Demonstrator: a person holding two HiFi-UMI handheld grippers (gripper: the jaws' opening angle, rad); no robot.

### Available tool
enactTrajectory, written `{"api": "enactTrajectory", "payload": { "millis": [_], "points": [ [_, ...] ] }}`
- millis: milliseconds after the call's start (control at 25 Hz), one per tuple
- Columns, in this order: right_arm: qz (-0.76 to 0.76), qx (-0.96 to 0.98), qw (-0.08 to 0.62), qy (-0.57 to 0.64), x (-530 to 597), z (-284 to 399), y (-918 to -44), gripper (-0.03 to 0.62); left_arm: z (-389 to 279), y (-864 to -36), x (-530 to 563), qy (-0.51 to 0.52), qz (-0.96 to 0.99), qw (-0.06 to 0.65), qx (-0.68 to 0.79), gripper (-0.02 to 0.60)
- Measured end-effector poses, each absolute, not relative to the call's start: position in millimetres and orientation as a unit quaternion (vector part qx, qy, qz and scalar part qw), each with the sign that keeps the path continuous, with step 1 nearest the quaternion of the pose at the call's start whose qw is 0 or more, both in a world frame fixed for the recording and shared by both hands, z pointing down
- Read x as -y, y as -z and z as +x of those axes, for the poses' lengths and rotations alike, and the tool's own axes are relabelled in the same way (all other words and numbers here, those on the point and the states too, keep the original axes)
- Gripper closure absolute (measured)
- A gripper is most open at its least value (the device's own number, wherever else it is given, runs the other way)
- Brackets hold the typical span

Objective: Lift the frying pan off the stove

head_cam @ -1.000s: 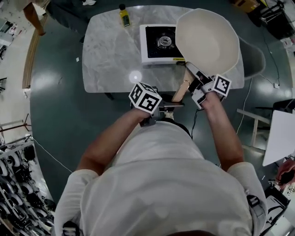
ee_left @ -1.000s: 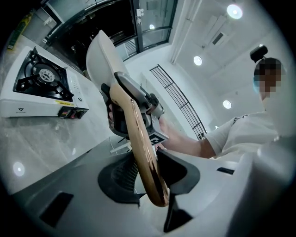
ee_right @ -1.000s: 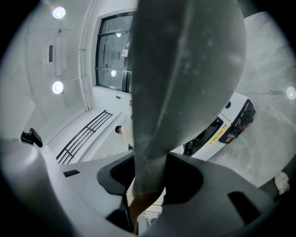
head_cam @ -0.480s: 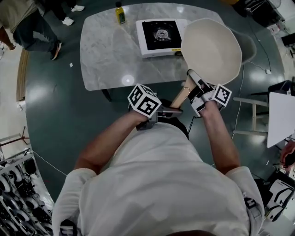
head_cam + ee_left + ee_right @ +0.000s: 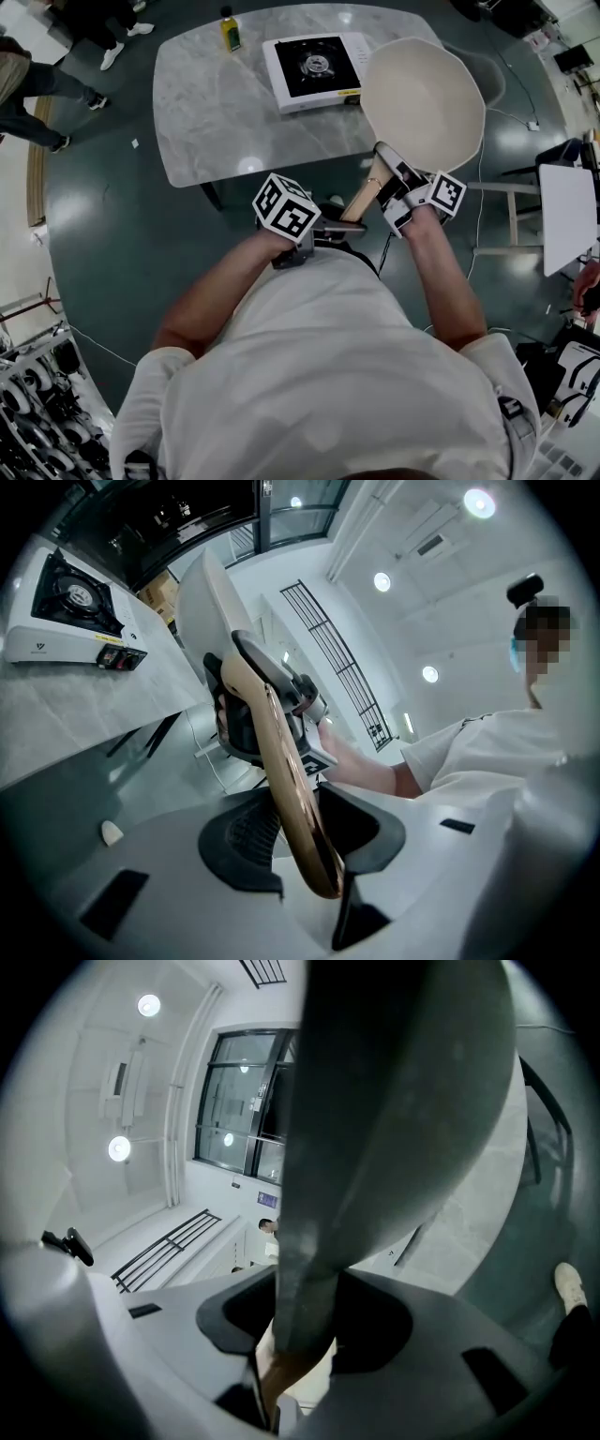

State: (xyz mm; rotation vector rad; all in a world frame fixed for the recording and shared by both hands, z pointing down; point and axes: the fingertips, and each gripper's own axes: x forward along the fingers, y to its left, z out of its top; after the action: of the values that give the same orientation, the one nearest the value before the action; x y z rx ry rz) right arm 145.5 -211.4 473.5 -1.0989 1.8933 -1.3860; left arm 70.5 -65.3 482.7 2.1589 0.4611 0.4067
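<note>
The frying pan [image 5: 422, 103], pale inside and dark underneath [image 5: 394, 1101], hangs in the air to the right of the portable stove [image 5: 309, 70], above the table's right end. Its wooden handle [image 5: 364, 195] points back toward me. My left gripper [image 5: 339, 223] is shut on the handle's end [image 5: 281, 761]. My right gripper [image 5: 401, 180] is shut on the handle's neck [image 5: 298, 1330], close to the pan body. The stove's black burner [image 5: 66, 592] stands bare.
The stove stands on a marble table [image 5: 216, 103], with a yellow bottle [image 5: 229, 28] at the far edge. A chair [image 5: 497, 75] is behind the pan and a white table [image 5: 562, 220] at the right. People's legs [image 5: 37, 84] are at the upper left.
The pan, which overlapped the stove's right edge a second ago, now hangs clear of it to the right. Both grippers kept their hold on the handle. People walked in at the upper left.
</note>
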Motion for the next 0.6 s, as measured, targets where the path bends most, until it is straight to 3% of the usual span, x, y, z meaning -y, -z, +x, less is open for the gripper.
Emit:
{"api": "enactTrajectory", "payload": {
  "millis": [600],
  "points": [
    [-0.402,-0.711,0.269,0.51,199.5,130.7,-470.7,0.427,57.1,-479.7,52.6,-0.159,0.868,0.432,-0.185,0.442]
  ]
}}
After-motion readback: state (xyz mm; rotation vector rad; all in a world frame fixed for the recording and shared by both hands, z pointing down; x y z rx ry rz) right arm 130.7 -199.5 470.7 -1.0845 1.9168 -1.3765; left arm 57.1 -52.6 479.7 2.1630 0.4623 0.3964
